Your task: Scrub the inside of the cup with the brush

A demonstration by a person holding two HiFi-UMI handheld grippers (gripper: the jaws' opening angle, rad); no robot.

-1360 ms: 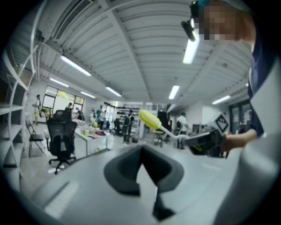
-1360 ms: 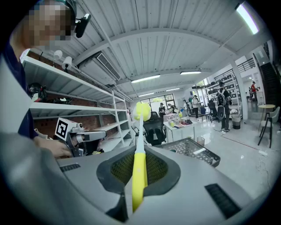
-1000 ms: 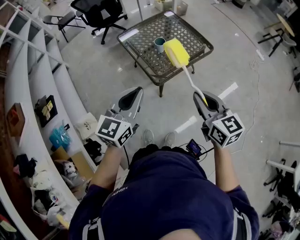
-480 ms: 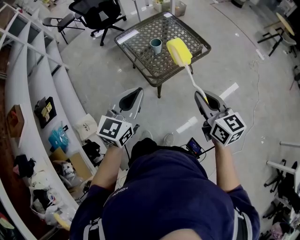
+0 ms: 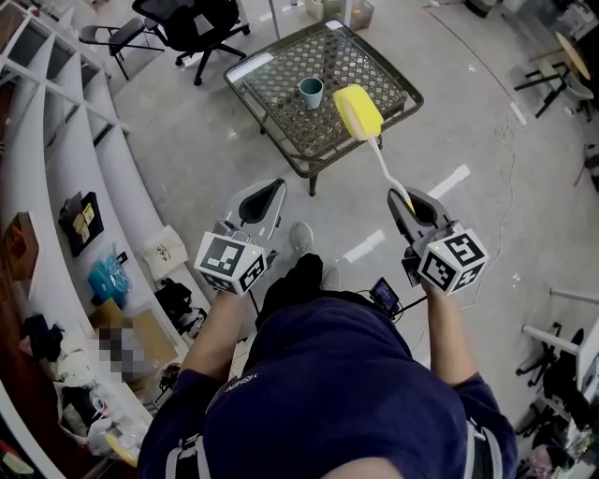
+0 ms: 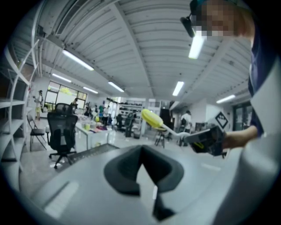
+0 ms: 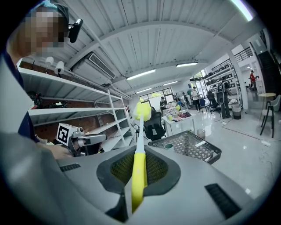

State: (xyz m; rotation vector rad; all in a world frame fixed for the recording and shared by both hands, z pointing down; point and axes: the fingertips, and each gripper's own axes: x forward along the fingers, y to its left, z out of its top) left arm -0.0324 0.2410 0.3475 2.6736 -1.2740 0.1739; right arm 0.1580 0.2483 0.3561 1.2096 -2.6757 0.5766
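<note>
A teal cup (image 5: 311,92) stands upright on a dark lattice-top table (image 5: 271,89) ahead of me; in the right gripper view the cup (image 7: 168,146) is small and far off. My right gripper (image 5: 408,200) is shut on the yellow handle of a brush (image 5: 384,168), whose yellow sponge head (image 5: 357,111) hangs over the table's right part, right of the cup. That brush (image 7: 138,167) points up and forward from the right gripper (image 7: 137,176). My left gripper (image 5: 265,195) is shut and holds nothing, well short of the table. The left gripper (image 6: 141,151) faces the room.
White curved shelves (image 5: 65,178) with bags and boxes run along my left. A black office chair (image 5: 192,23) stands behind the table's left corner. Stools and chair legs (image 5: 557,70) stand at the far right. Grey floor lies between me and the table.
The table and cup have shifted slightly up and left in the head view. Both grippers keep their pose, and the brush head stays right of the cup.
</note>
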